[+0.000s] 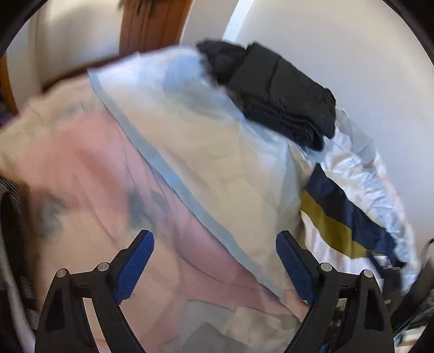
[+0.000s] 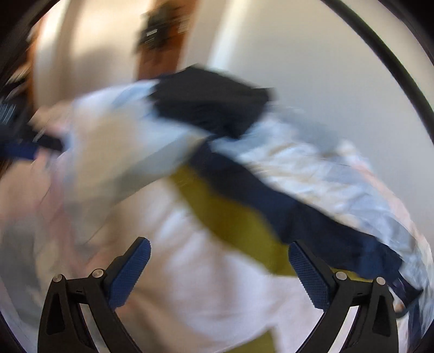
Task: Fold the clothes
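Clothes piled on a bed by the wall

A folded garment (image 1: 282, 95) sits on top of a pillow (image 1: 203, 152) at the far edge of the bed. A striped garment (image 1: 336, 217) lies just right of the pillow, on a crumpled sheet (image 1: 363, 168). A blanket (image 1: 89, 179) lies left of the pillow. A door (image 1: 152, 24) stands behind the bed.

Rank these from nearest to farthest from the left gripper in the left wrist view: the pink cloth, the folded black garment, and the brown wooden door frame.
From the open left gripper:
1. Pink cloth, right under the fingers, lower left.
2. Folded black garment, on the pile, upper right.
3. Brown wooden door frame, behind the pile, top centre.
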